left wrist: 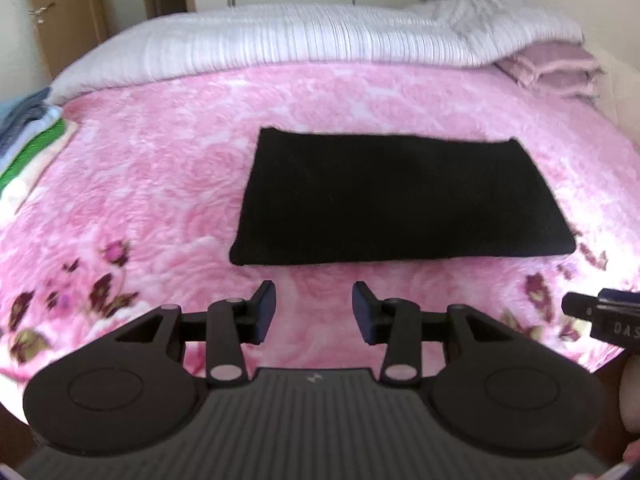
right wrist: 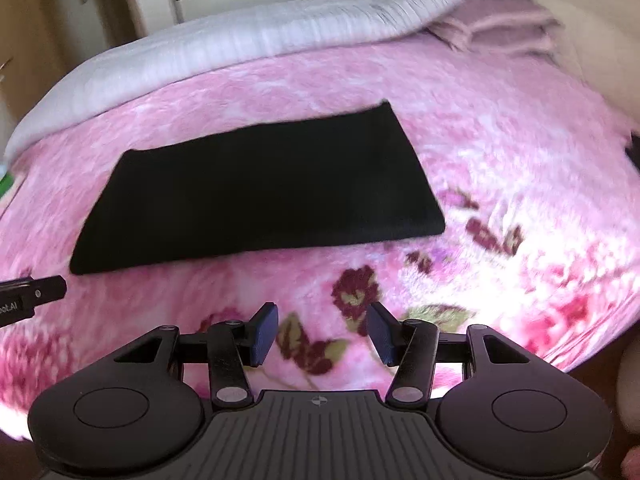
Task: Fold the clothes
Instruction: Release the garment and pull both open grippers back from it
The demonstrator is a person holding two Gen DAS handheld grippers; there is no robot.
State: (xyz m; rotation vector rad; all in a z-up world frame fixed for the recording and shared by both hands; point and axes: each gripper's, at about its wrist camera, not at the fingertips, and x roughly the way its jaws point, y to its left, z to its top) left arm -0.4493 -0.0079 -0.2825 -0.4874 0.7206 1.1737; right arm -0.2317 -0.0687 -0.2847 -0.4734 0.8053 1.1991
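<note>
Pink floral blanket fills everything ahead of both sets of jaws, its near edge hidden under the gripper bodies and its right side washed out by glare. Beyond it, a white ribbed quilt runs across the far side, its right end blurred; a folded mauve blanket pokes out from under that end. Far left of the left jaws, a stack of clothes with a green band is cut off by the frame edge.

The folded black garment lies flat on the blanket, just ahead of the left gripper and a touch to its right; from the right gripper it sits ahead and to the left, its creases too dark to make out. Open blanket on all four sides of it.

Both grippers released, jaws apart, holding nothing, bare blanket between the pads.

Writing: at the right edge of the left view the other gripper's body shows "DAS", cut off; at the left edge of the right view, something like "ootAI", partly cropped. Right view is motion-smeared.
</note>
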